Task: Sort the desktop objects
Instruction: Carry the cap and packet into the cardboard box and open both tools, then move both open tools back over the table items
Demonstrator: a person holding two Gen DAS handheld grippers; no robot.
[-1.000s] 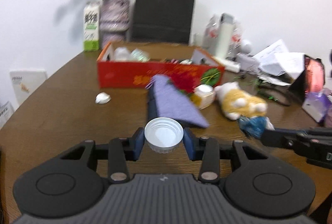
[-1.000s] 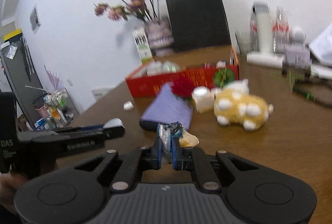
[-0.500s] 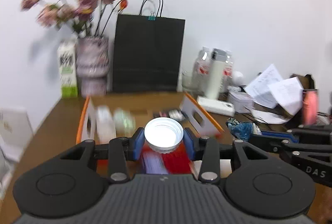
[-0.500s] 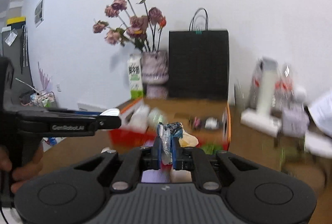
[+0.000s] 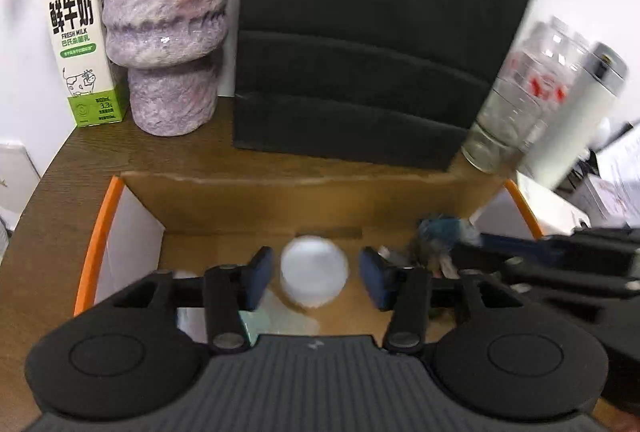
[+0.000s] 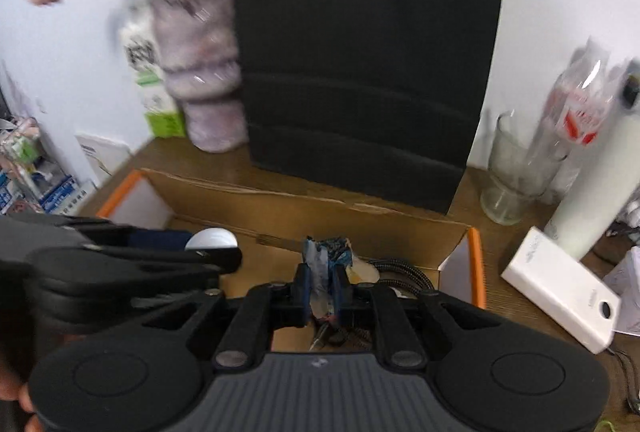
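Your left gripper (image 5: 314, 278) has opened since 0.5 s ago: jaws now stand wide w/ clear gaps either side of the white lid (image 5: 314, 278), which was pinched tight before. The lid looks blurred, so prob. dropping into the cardboard box (image 5: 304, 198) right below; can't tell if it's landed yet. So the lid is as good as sorted. Both grippers came fwd from the near table to over the box, w/ the black bag (image 5: 384, 32) at the far side. Your right gripper (image 6: 322, 286) is still clamped narrow on the crumpled blue wrapper (image 6: 326, 256), held above the box's right part, near the orange-edged right wall (image 6: 476, 264). Next for you, I'd judge: open the right jaws too, then go back for the rest.
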